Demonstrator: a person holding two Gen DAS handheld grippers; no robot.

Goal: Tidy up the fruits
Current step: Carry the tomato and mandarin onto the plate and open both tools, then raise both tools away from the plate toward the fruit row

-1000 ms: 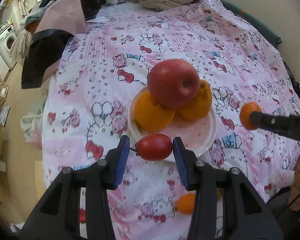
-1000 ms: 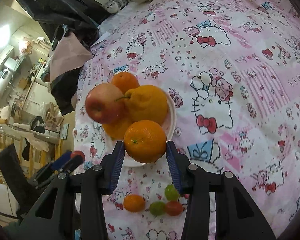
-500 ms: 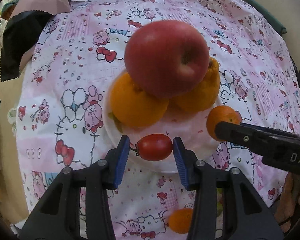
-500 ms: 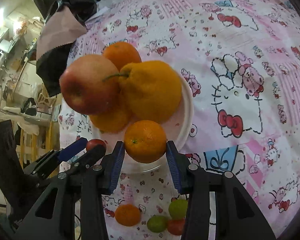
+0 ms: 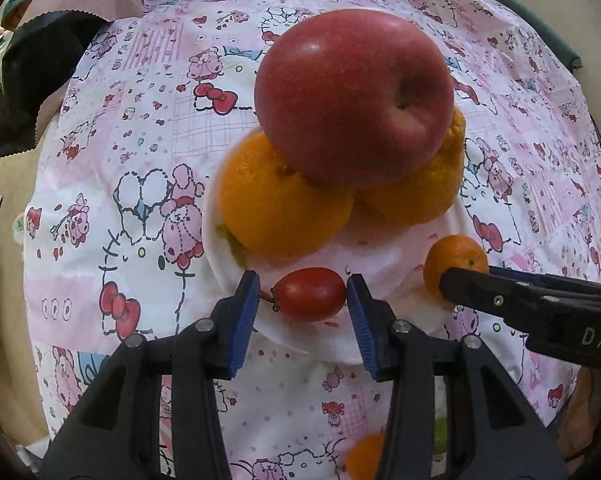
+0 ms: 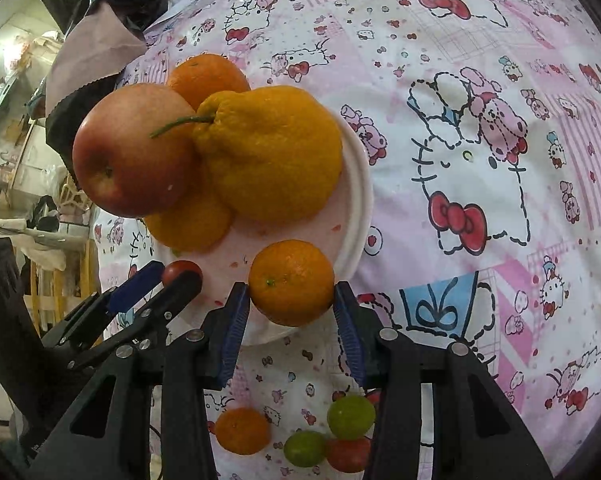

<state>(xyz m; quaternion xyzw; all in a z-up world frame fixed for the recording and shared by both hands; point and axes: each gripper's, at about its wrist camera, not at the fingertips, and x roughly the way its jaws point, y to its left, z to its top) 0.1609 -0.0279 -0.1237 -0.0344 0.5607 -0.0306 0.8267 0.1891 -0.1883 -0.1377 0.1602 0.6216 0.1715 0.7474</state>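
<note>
A white plate on the pink cartoon cloth holds a red apple stacked on two oranges. My left gripper is shut on a small red tomato, just over the plate's near rim. My right gripper is shut on a small mandarin over the plate's near edge. The mandarin and right gripper also show at the right in the left wrist view. The apple and a knobbly orange fill the plate in the right wrist view.
Loose fruit lies on the cloth near me: a mandarin, two green fruits and a red one. Dark and pink cloths hang at the table's far left edge. The cloth extends right of the plate.
Both grippers have moved in closer to the plate with their fruit still held. The tomato and the mandarin now sit over the plate's near rim.
</note>
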